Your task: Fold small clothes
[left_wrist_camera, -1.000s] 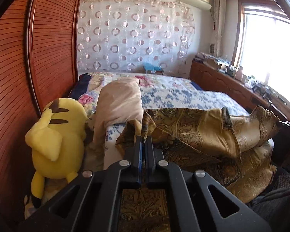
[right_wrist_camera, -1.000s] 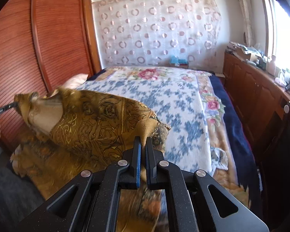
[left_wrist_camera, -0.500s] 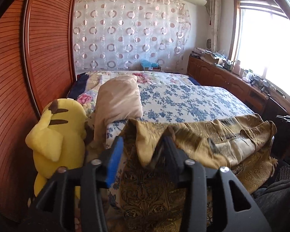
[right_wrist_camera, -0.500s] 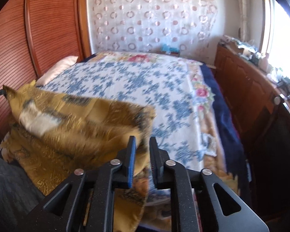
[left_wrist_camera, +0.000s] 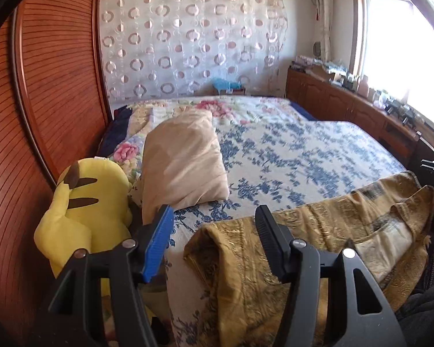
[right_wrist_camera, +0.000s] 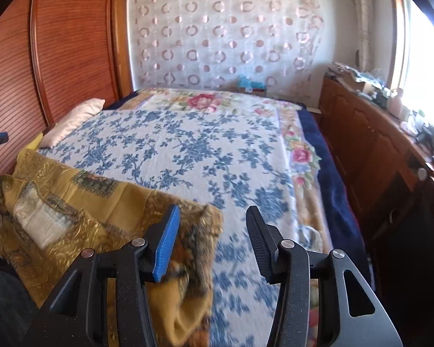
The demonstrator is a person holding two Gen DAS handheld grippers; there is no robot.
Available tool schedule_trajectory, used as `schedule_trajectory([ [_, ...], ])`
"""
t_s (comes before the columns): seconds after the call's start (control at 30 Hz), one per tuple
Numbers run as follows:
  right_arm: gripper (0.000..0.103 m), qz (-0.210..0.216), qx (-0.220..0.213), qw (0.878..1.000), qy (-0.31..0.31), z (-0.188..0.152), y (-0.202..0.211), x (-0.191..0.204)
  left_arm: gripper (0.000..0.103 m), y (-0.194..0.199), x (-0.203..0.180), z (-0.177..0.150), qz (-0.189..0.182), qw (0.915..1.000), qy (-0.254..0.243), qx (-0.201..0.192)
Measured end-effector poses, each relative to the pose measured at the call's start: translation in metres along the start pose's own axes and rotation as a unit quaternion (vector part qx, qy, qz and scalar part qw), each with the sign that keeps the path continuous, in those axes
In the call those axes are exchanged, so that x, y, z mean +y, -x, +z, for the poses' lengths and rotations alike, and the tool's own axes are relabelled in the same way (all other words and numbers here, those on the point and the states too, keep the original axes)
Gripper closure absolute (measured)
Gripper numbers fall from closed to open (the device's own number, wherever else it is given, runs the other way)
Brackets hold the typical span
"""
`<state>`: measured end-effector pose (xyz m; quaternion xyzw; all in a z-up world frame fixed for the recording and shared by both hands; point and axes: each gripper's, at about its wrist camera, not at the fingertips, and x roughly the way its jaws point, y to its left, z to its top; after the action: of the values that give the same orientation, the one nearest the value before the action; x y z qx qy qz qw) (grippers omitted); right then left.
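Observation:
A gold patterned garment (left_wrist_camera: 318, 231) lies folded along the near edge of the bed, its pale lining showing at one end (right_wrist_camera: 34, 217). My left gripper (left_wrist_camera: 214, 211) hovers over the garment's left corner; its jaws are opening, and the cloth lies below and between them with no pad touching it. My right gripper (right_wrist_camera: 212, 209) stands over the other corner (right_wrist_camera: 202, 225); its jaws are opening too, and the cloth sits beside the blue pad without being pressed.
The bed (right_wrist_camera: 202, 144) has a blue floral sheet. A beige pillow (left_wrist_camera: 182, 159) and a yellow plush toy (left_wrist_camera: 81, 211) sit by the wooden headboard (left_wrist_camera: 43, 86). A wooden cabinet (right_wrist_camera: 376, 150) with clutter runs under the window.
Both grippers went from shut on the garment's corners to open. The lifted garment dropped and now lies flat on the bed's near edge. Both hands shifted back.

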<state>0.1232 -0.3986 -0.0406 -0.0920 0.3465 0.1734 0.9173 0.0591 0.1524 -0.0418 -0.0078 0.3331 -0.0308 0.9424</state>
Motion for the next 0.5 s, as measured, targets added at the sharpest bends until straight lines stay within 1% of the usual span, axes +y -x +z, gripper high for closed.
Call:
schedule_trajectory([
  [0.17,0.054,0.016,0.043,0.999,0.006,0.003,-0.042,0.002,0.045,-0.035,0.005,-0.004,0.005,0.9989,-0.004,0.047],
  [0.23,0.054,0.014,0.059,0.998,0.010,0.000,-0.055,0.002,0.045,-0.044,0.006,-0.011,0.003,0.9980,-0.002,0.063],
  [0.33,0.053,0.012,0.082,0.996,0.009,-0.007,-0.070,0.001,0.045,-0.053,0.010,-0.021,-0.001,0.9967,0.009,0.081],
  [0.4,0.050,0.016,0.091,0.996,0.005,-0.010,-0.075,0.001,0.045,-0.056,0.010,-0.026,-0.004,0.9963,0.014,0.085],
  [0.5,0.049,0.026,0.101,0.995,-0.004,-0.014,-0.079,-0.002,0.046,-0.059,0.008,-0.033,-0.018,0.9956,0.017,0.091],
])
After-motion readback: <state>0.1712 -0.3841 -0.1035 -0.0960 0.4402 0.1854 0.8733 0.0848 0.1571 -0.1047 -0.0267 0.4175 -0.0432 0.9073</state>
